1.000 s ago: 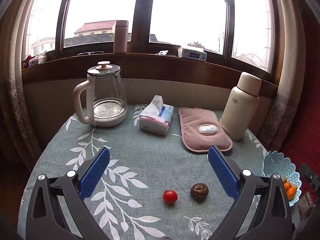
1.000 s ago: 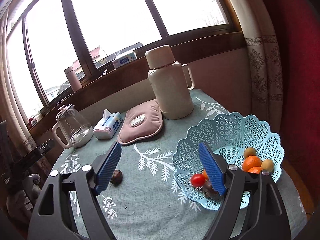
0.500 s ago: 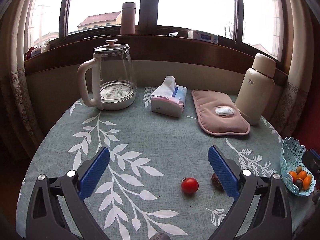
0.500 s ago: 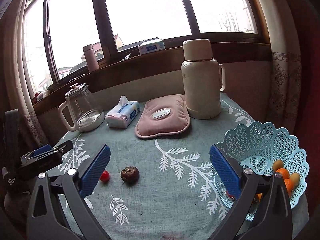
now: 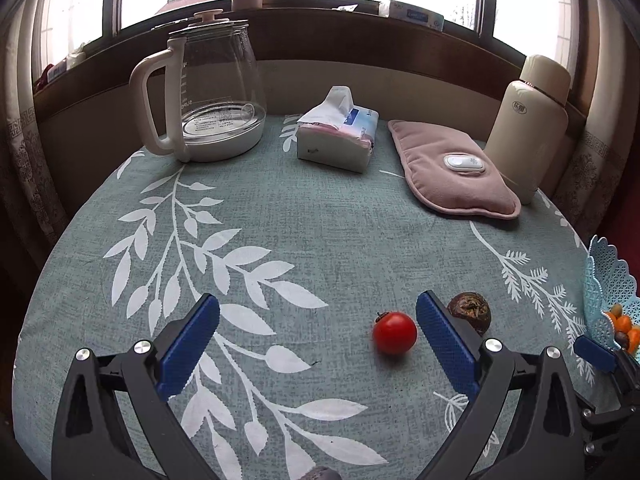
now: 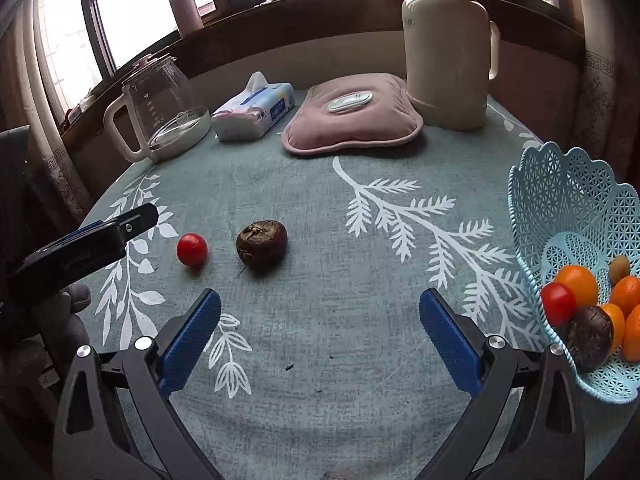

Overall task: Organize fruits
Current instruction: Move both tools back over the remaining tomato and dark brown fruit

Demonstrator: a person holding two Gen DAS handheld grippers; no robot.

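Table edge (image 5: 60,240): round, curving down at left and right; teal cloth with white leaves.
Open room: wide bare cloth in the middle, from the two loose fruits back to the row at the window side.
Back row: glass kettle (image 5: 208,92), tissue pack (image 5: 340,136), pink warmer pad (image 5: 452,176), cream flask (image 5: 532,120), close to the far edge.
Basket (image 6: 560,208): blue, lacy, at the right edge of the table, partly past the picture border.
Inside basket: orange fruits (image 6: 580,284), one red tomato (image 6: 558,304), one dark brown fruit (image 6: 590,338), one small greenish one behind.
Loose tomato (image 5: 395,333): red, on the cloth, well apart from the basket.
Loose brown fruit (image 6: 262,244): wrinkled, just beside the tomato, not touching it.
Hidden: in the left view, lower part of the brown fruit behind the blue pad.
Cut off: window top, basket's right side, small dark thing at the bottom border, too little showing to name.
Hard to make out: gloved hand (image 6: 60,320) in shadow at far left of the right view.
Left gripper (image 5: 318,328): spread wide, holding nothing, tomato just inside its right-side pad, touching or not cannot tell.
Right gripper (image 6: 320,328): spread as wide as can be after just opening more, nothing between the pads, bare cloth ahead, brown fruit beyond the tips.
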